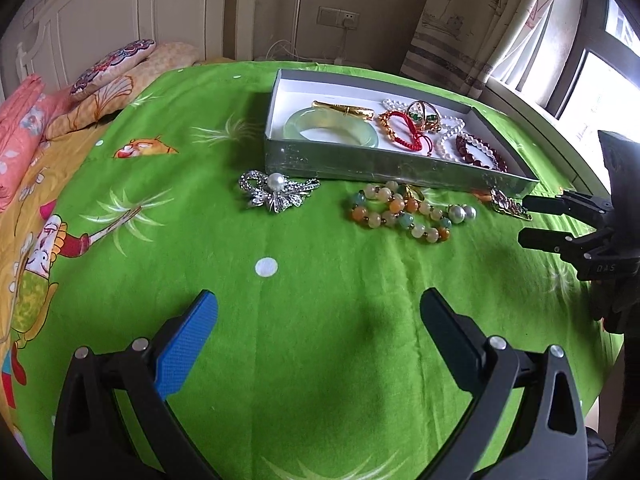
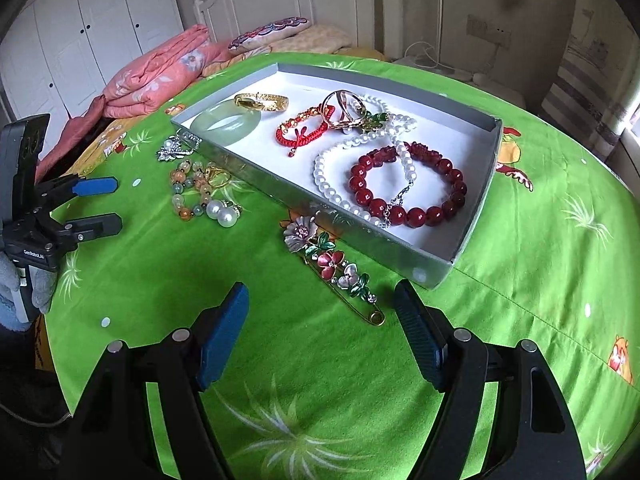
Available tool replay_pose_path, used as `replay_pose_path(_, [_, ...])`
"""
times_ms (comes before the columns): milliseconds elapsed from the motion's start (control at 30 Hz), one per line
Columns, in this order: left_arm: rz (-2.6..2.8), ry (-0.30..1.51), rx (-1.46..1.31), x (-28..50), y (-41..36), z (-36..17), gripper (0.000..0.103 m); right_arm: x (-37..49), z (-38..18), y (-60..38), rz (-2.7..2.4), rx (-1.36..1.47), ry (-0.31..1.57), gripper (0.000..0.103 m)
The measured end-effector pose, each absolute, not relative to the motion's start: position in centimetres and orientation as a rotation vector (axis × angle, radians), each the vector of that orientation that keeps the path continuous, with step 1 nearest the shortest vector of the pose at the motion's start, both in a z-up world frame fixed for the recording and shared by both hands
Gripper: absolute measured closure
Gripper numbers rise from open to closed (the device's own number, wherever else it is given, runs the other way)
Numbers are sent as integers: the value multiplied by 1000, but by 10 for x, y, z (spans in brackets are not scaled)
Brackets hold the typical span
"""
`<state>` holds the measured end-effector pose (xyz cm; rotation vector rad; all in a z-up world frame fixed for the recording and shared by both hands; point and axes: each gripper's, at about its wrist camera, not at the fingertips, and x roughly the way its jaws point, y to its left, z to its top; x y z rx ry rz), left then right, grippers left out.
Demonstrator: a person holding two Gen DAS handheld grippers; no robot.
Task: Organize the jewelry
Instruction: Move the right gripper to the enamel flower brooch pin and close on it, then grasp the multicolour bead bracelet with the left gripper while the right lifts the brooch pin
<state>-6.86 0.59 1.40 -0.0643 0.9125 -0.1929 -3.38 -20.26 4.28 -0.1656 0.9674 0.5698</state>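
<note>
A grey jewelry box (image 1: pixel 360 168) (image 2: pixel 332 216) sits on the green cloth. It holds a jade bangle (image 1: pixel 330 128), a gold bracelet (image 2: pixel 262 102), a red cord bracelet (image 2: pixel 304 126), a pearl necklace (image 2: pixel 360 148) and a dark red bead bracelet (image 2: pixel 408 186). On the cloth in front lie a silver pearl brooch (image 1: pixel 278 192) (image 2: pixel 174 150), a multicolour bead bracelet (image 1: pixel 396 210) (image 2: pixel 192 190), pearl earrings (image 2: pixel 222 212) and a flower brooch pin (image 2: pixel 332 264) (image 1: pixel 508 204). My left gripper (image 1: pixel 318 312) (image 2: pixel 112 204) is open and empty. My right gripper (image 2: pixel 320 304) (image 1: pixel 524 220) is open and empty, just short of the flower pin.
The green cartoon-print cloth (image 1: pixel 312 360) covers a round table. A bed with pink quilts (image 2: pixel 160 72) and pillows (image 1: pixel 112 68) lies behind on the left. A curtain and window (image 1: pixel 580 60) are at the right.
</note>
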Motion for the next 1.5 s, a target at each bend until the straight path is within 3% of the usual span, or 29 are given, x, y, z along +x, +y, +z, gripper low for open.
replay_pose_path(267, [-199, 906, -76, -68, 7, 14, 3, -59, 47, -183, 695, -229, 953, 42])
replay_pose_path(667, [-205, 902, -90, -68, 7, 15, 3, -42, 42, -167, 511, -241, 922, 48])
replay_pose_path(767, [-204, 903, -88, -68, 7, 15, 3, -46, 44, -164, 517, -248, 910, 60])
replay_pose_path(867, [-198, 905, -79, -69, 6, 15, 3, -53, 44, -162, 536, -260, 895, 83])
replay_pose_path(900, [-197, 906, -75, -68, 6, 15, 3, -56, 44, -161, 531, -264, 893, 86])
replay_pose_path(1367, [-221, 890, -142, -47, -16, 33, 4, -87, 49, -169, 491, -197, 876, 86])
replay_pose_path(1500, [-212, 915, -161, -20, -32, 34, 22, -87, 49, -170, 501, -186, 877, 86])
